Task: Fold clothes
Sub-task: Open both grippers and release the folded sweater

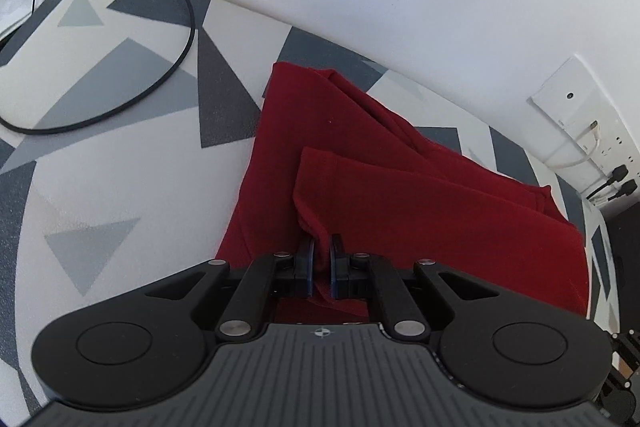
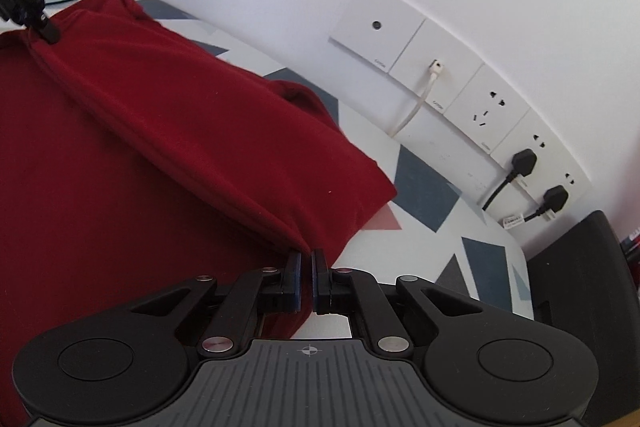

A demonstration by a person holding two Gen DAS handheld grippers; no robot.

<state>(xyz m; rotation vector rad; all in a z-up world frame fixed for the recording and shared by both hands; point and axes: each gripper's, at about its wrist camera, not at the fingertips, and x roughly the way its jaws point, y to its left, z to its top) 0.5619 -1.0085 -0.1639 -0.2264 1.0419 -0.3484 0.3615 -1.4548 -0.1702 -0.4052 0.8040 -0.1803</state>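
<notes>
Both tongs pinch the red garment (image 1: 400, 211) — left tongs (image 1: 322, 251) on a fold, right tongs (image 2: 306, 263) on its corner nearest the wall sockets (image 2: 460, 95).

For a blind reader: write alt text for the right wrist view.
The right claw, shut, pinches a folded edge of a red garment lying on a table patterned with grey and blue shapes. The left claw grips the same fold at far left. A white wall behind carries a row of sockets, two with black plugs.
</notes>
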